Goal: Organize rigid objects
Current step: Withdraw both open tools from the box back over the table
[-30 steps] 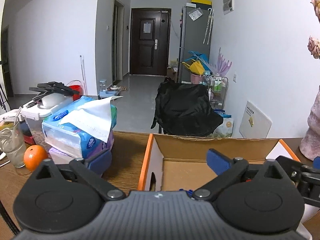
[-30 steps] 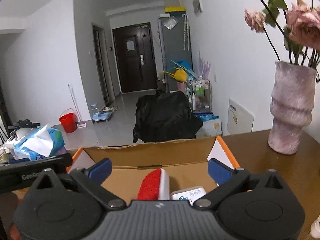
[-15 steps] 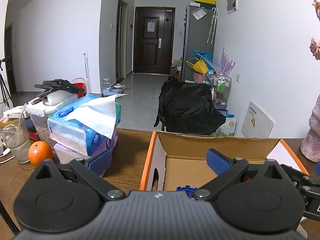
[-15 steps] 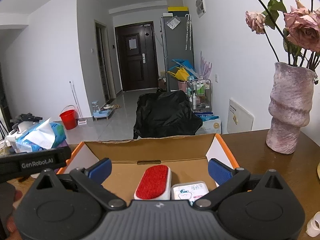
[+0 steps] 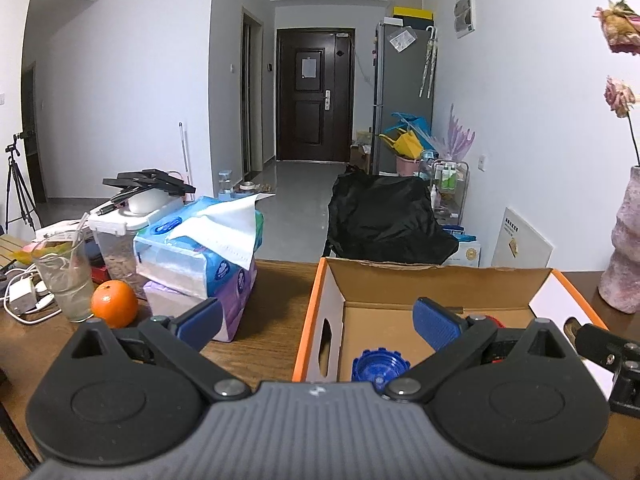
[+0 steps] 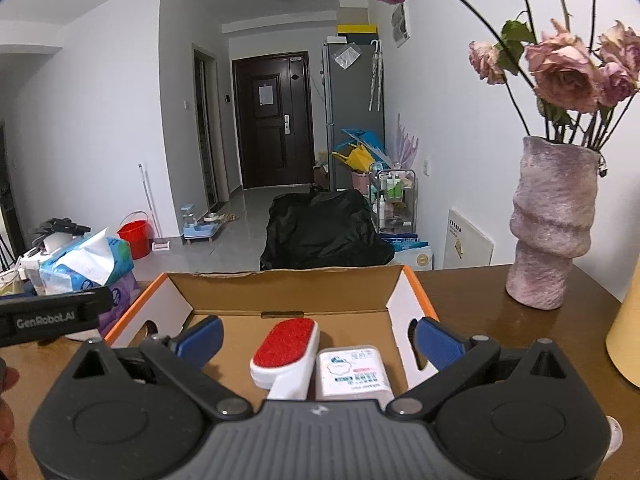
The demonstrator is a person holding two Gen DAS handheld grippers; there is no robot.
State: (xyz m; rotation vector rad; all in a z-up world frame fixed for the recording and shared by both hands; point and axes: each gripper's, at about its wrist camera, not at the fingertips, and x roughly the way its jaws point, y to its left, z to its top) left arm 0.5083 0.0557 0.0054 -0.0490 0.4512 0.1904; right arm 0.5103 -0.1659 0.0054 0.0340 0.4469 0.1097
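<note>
An open cardboard box (image 5: 436, 280) (image 6: 288, 292) with orange edges sits on the wooden table. Inside lie a white brush with a red pad (image 6: 286, 350), a white rectangular pack with a printed label (image 6: 352, 370) beside it, and a blue ridged cap (image 5: 378, 366). My left gripper (image 5: 316, 320) is open and empty, straddling the box's left wall. Just short of the brush and the pack, my right gripper (image 6: 318, 340) hangs open and empty over the box's near side.
Left of the box are stacked tissue packs (image 5: 200, 256), an orange (image 5: 114, 304), a glass (image 5: 66, 276) and a plastic container (image 5: 128, 232). A pink vase of dried roses (image 6: 554, 224) stands to the right. A black-draped chair (image 6: 324, 236) is behind the table.
Both grippers have drawn back and risen, so more of the box's inside shows. The brush now lies flat on the box floor, and the blue cap has come into the left view.
</note>
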